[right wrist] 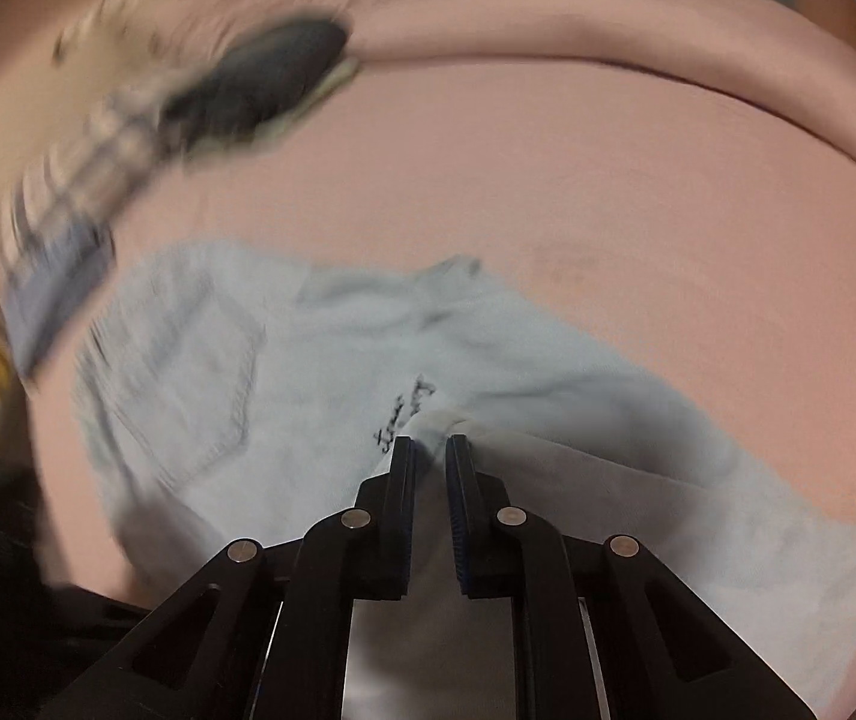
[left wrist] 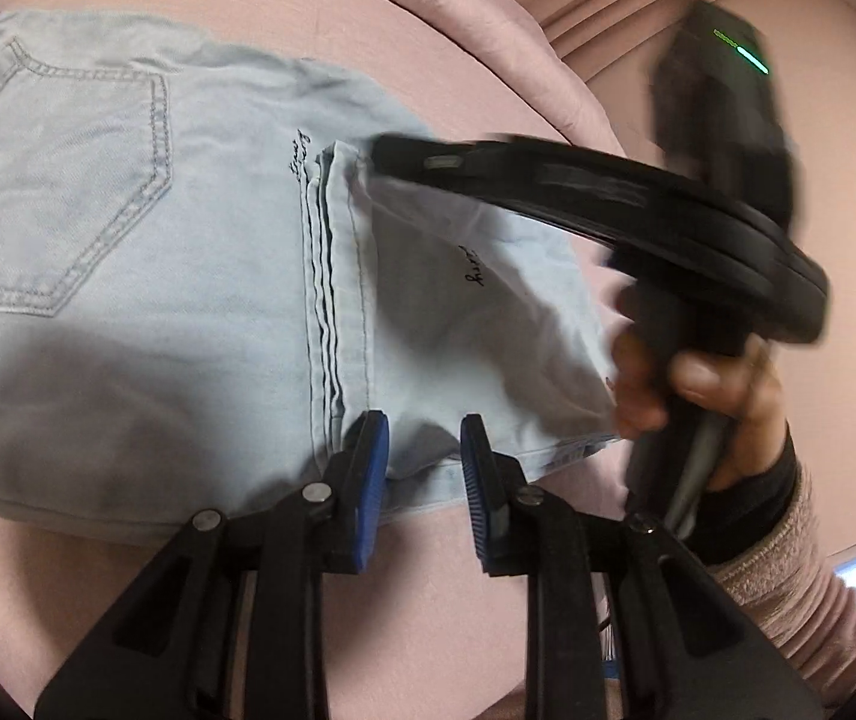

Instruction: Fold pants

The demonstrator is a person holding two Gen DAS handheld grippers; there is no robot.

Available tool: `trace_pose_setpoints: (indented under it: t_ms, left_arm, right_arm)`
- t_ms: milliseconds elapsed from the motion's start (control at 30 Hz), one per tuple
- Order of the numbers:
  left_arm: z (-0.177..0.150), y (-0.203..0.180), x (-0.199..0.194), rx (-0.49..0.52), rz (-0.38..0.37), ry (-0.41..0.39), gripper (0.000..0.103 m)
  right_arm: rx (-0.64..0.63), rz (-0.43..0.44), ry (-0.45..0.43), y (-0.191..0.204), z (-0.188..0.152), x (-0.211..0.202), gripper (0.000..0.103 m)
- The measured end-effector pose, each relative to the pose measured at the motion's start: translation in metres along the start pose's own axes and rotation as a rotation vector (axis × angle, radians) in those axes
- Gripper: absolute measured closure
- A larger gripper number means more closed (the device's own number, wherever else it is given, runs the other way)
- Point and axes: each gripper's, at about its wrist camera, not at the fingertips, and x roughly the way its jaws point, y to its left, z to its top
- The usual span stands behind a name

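Pants [left wrist: 128, 228]: pale blue denim, lay folded on a pink bed [left wrist: 476, 60], a stitched back pocket [left wrist: 62, 180] uppermost at the left; a leg end was doubled back over them at the right.
Edges: the hem [left wrist: 338, 276] of the doubled leg ran near to far across the middle; the near edge of the pants lay just beyond the left tongs.
Open room: bare pink bedding stretched far and right of the pants, up to a raised pink roll [right wrist: 608, 18].
Left tongs [left wrist: 425, 450]: narrowly parted, blue pads over the near edge by the hem; whether they pinched cloth could not be told.
Right tongs [right wrist: 431, 450]: nearly closed, pinching a raised fold of the leg at its far corner.
Right hand [left wrist: 704, 396]: gripped the black handle, a pink sleeve [left wrist: 800, 576] behind it.
Writing: small dark script beside the hem and another on the leg; neither was readable.
Hard to make out: the right wrist view was smeared; a blurred patterned shape [right wrist: 128, 138] at far left could not be identified.
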Motion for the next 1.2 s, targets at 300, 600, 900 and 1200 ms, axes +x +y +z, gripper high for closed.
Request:
trace_pose_setpoints:
  t_ms: [300,600,900,1200]
  left_arm:
    - [0.028,-0.023,0.004,0.096,0.021,-0.041,0.062]
    - [0.019,0.001,0.010,0.078,0.038,-0.024,0.067]
    - [-0.025,0.044,-0.096,-0.105,0.001,-0.205,0.051]
    - [-0.075,0.132,-0.154,-0.517,-0.020,-0.370,0.038]
  right_arm:
    - [-0.130,-0.194,-0.034,0.008,-0.072,-0.074,0.089]
    - [-0.164,-0.280,0.010,0.007,-0.148,-0.083,0.089]
    - [-0.082,-0.063,-0.065,0.026,-0.103,-0.077,0.089]
    - [-0.083,0.001,-0.054,0.055,-0.091,-0.051,0.088]
